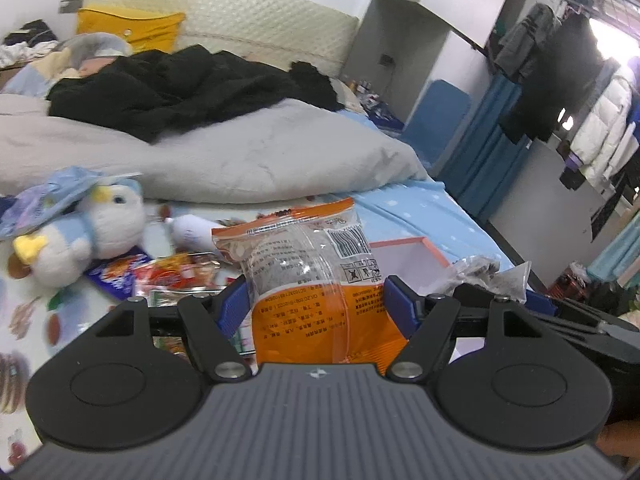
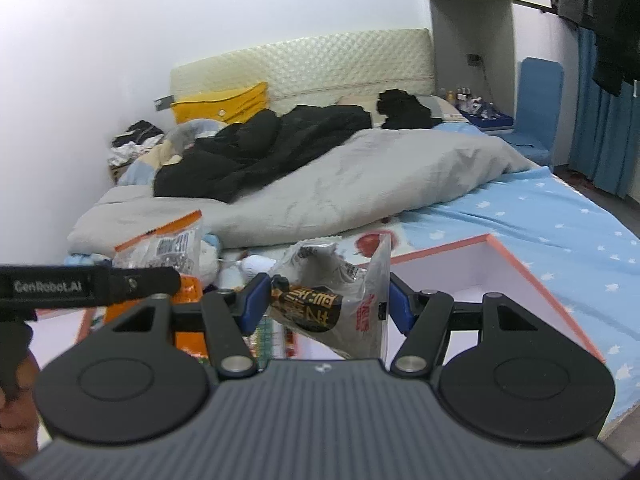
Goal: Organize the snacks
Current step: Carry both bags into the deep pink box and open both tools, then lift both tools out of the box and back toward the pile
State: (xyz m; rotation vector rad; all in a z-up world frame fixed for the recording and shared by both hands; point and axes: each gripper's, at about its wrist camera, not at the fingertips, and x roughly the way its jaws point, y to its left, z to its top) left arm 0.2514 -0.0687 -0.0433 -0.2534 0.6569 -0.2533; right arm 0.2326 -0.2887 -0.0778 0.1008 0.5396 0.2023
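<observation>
- orange-and-clear crinkly snack bag [image 1: 316, 280] clamped upright in the left gripper [image 1: 316, 304], above the bed
- glossy clear-black packet [image 2: 332, 300] pinched by the right gripper [image 2: 324, 300], tilted down beside the pink-rimmed box [image 2: 520, 264]

Bed [image 2: 540, 216] with grey quilt [image 2: 320, 188], plush penguin [image 1: 80, 232], loose snack packets [image 1: 160, 276], pink-rimmed box [image 2: 520, 276].

Two close wrist views, bed [image 1: 400, 200] shared
</observation>
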